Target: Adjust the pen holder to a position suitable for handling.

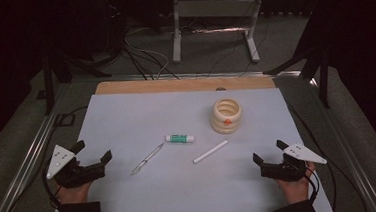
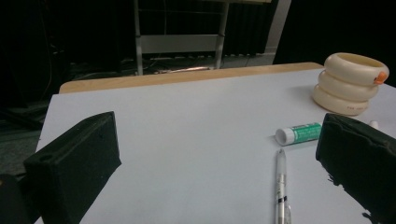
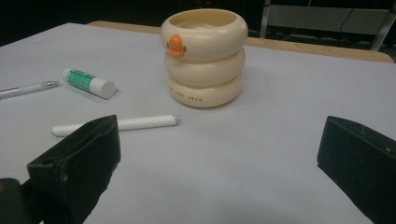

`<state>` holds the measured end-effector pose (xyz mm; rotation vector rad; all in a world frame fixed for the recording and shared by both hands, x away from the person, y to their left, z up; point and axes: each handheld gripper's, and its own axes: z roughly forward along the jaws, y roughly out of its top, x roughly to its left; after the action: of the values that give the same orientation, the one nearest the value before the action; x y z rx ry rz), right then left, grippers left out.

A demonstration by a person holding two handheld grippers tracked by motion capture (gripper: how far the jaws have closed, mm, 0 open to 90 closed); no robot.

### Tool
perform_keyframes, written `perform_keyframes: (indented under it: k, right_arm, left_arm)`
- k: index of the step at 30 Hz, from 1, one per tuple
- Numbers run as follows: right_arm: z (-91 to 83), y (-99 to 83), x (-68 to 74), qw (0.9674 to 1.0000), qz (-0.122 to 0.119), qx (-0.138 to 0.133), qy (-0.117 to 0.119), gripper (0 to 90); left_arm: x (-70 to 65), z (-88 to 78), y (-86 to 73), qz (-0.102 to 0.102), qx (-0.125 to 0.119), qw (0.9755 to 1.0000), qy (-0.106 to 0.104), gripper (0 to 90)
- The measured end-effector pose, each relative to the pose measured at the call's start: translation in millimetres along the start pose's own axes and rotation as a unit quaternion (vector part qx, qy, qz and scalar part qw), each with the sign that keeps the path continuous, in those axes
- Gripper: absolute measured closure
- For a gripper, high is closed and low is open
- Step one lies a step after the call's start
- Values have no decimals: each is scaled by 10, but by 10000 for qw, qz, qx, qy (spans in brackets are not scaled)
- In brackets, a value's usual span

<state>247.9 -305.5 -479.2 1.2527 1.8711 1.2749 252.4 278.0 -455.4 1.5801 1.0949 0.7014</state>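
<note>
A cream cup (image 1: 226,116) shaped like stacked rings, with an orange beak on its rim, stands upright right of the table's middle. A green-and-white glue stick (image 1: 180,138), a clear pen (image 1: 147,159) and a white stick (image 1: 210,151) lie in front of it. My left gripper (image 1: 95,150) rests at the front left, open and holding nothing. My right gripper (image 1: 268,150) rests at the front right, also open and holding nothing. In the left gripper view the pen (image 2: 281,186) lies near the right jaw, with the glue stick (image 2: 299,134) beyond. In the right gripper view the cup (image 3: 204,58) and white stick (image 3: 126,124) lie ahead.
A pale sheet (image 1: 127,120) covers the wooden tabletop (image 1: 184,83), whose far edge shows. Metal rails run along both sides. Beyond the table stand a white frame (image 1: 214,14) and loose cables on a dark floor.
</note>
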Motion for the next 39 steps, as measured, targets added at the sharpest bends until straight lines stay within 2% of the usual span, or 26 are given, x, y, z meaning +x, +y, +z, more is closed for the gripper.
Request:
perform_keyframes:
  k: [14, 16, 21, 25, 29, 39]
  right_arm:
    - [10, 51, 7, 9999, 145, 4, -51, 1]
    - [14, 97, 7, 9998, 141, -23, -144, 1]
    - [31, 235, 12, 9998, 109, 13, -146, 1]
    - [71, 324, -18, 9996, 217, 90, -135, 1]
    - [104, 400, -26, 9995, 187, 173, -190, 1]
    - [224, 738, -59, 9990, 114, 325, -279, 2]
  left_arm:
    - [6, -4, -10, 61, 2, 10000, 71, 1]
    - [1, 2, -19, 49, 14, 10000, 83, 1]
    - [-15, 20, -27, 97, 60, 9999, 91, 1]
    - [0, 14, -34, 95, 64, 9999, 114, 1]
    - [14, 14, -43, 86, 76, 9998, 138, 1]
    - [33, 14, -51, 74, 86, 9998, 189, 1]
